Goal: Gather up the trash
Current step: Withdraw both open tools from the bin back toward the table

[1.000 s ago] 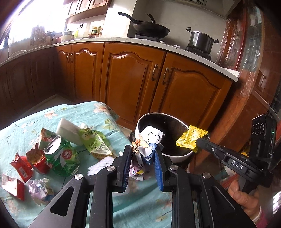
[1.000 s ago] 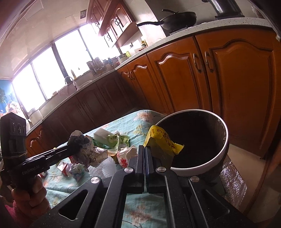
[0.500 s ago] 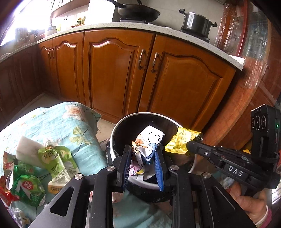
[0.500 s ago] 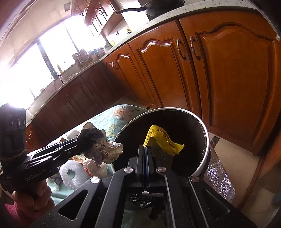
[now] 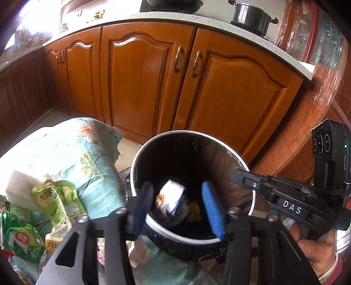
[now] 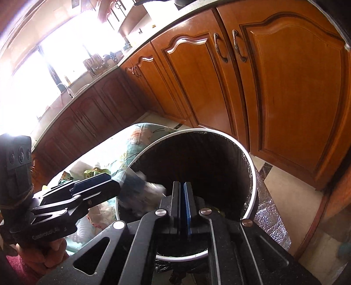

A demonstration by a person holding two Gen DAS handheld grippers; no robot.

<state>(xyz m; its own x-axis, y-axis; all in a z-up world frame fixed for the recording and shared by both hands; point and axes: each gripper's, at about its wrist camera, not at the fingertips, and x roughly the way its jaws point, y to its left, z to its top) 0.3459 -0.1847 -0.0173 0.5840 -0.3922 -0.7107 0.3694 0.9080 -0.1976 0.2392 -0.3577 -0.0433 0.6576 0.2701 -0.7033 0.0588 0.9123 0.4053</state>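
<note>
A black trash bin with a white rim stands beside the table. My left gripper is open over the bin's near rim. A crumpled white wrapper is blurred between its blue pads, falling into the bin; it also shows blurred in the right wrist view. A yellow wrapper lies at the bin's bottom. My right gripper is shut and empty above the bin; it also shows in the left wrist view.
The table with a teal floral cloth holds green snack pouches, a white block and crumpled paper. Wooden kitchen cabinets stand behind the bin. A pot sits on the counter.
Both grippers moved over the bin. The right one let go of the yellow wrapper, which now lies in the bin. The left gripper opened and the crumpled wrapper is dropping.
</note>
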